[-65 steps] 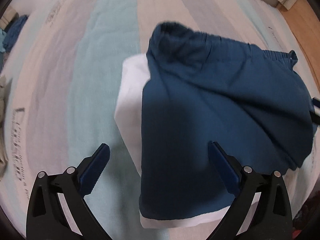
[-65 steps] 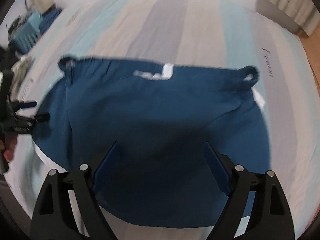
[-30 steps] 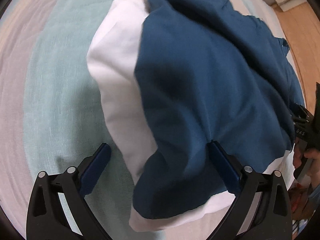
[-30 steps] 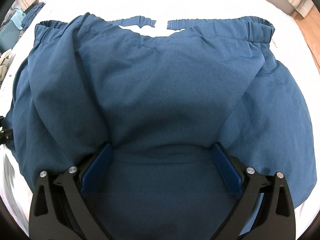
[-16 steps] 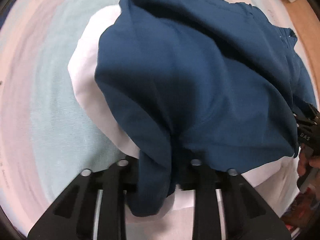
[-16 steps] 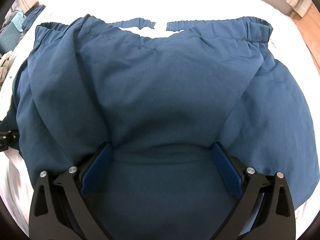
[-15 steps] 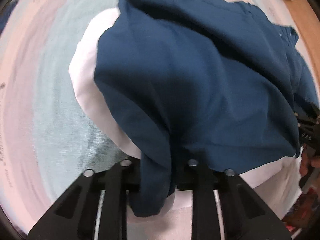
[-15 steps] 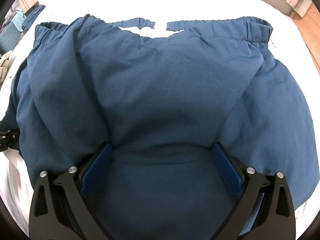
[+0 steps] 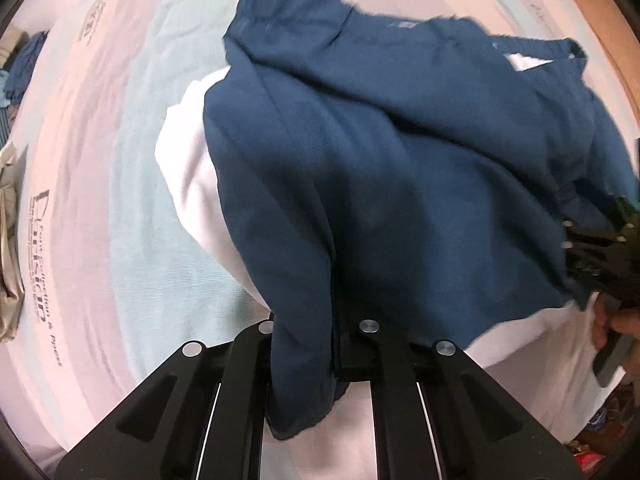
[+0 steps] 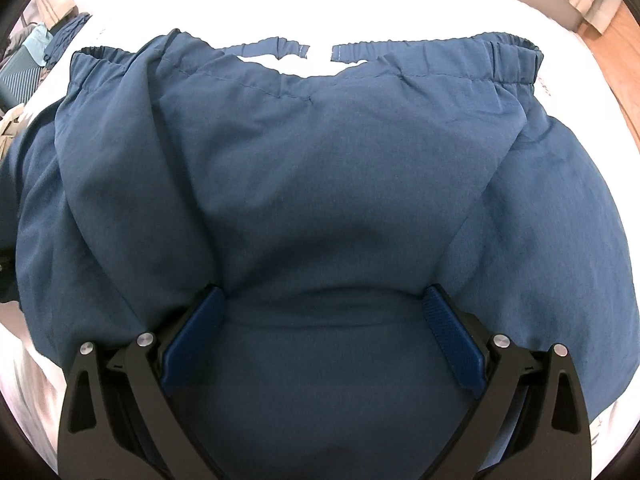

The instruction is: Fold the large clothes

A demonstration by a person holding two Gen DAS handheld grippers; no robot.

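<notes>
A white folded cloth (image 9: 188, 184) lay under rumpled navy elastic-waist shorts (image 9: 400, 184); the left claw (image 9: 316, 332) pinched their hem at 6 o'clock, while the right claw (image 10: 320, 332) stood spread.

Your left wrist camera looked down from close above the blue shorts (image 9: 400, 168) toward the bed (image 9: 100, 168), while your right sat closer over the same shorts (image 10: 320, 184).
</notes>
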